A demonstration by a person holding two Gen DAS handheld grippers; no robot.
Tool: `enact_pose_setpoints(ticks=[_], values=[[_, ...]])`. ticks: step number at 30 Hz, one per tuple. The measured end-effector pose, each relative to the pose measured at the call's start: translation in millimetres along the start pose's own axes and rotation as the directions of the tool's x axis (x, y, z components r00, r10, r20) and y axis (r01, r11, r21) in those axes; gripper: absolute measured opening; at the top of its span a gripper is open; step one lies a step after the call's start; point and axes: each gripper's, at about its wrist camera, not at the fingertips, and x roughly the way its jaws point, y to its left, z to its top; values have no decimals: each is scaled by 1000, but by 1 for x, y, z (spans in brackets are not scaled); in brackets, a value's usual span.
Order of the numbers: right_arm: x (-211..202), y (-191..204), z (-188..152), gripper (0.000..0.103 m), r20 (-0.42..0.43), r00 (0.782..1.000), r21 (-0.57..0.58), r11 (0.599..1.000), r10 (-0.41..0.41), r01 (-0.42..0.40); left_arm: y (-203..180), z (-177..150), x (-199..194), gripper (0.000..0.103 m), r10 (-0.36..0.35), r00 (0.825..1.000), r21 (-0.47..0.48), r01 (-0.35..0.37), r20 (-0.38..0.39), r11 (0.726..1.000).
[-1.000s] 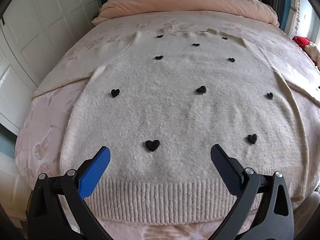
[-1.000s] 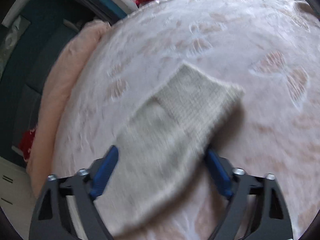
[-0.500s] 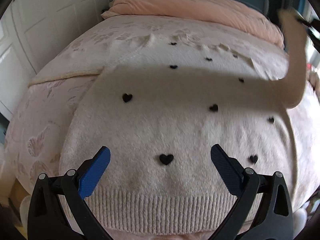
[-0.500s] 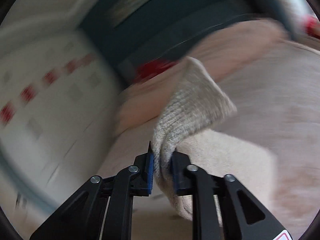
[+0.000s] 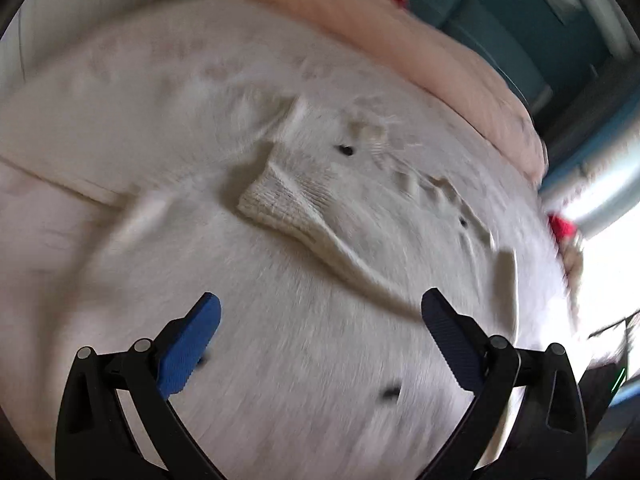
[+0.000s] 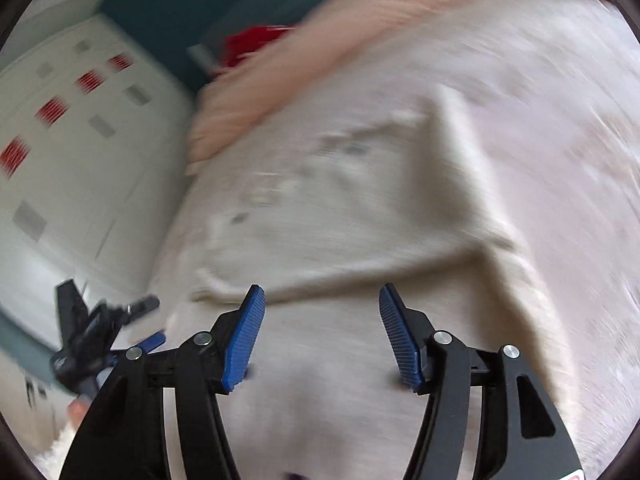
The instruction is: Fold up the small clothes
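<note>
Your left tool [image 5: 320, 316] and right tool [image 6: 322, 320] both gape wide, gripping nothing. The cream sweater [image 5: 320, 360] lies spread on the bed [image 5: 100, 92], one sleeve [image 5: 304, 208] folded across its chest, ribbed cuff near the collar

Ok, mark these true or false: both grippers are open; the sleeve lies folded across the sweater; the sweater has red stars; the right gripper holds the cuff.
1. Both the left gripper and the right gripper are open: true.
2. The sleeve lies folded across the sweater: true.
3. The sweater has red stars: false, its marks are small and dark.
4. The right gripper holds the cuff: false, it holds nothing.
</note>
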Motion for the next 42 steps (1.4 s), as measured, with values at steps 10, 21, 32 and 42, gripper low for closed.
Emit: enact_pose_setpoints(ticks=[10, 21, 32, 42], values=[[40, -59, 49, 8, 129, 989, 302, 947, 70, -107, -4, 40, 60, 9, -10, 999, -154, 18, 52, 988], [49, -85, 53, 6, 98, 993, 243, 969, -66, 41, -2, 15, 79, 9, 19, 996, 26, -21, 90, 999], [34, -3, 70, 17, 205, 962, -44, 980, -179, 192, 12, 4, 82, 12, -63, 983, 37, 58, 172, 998], [83, -25, 43, 16, 105, 936, -92, 934, -335, 345, 27, -1, 75, 12, -114, 977, 15, 113, 182, 993]])
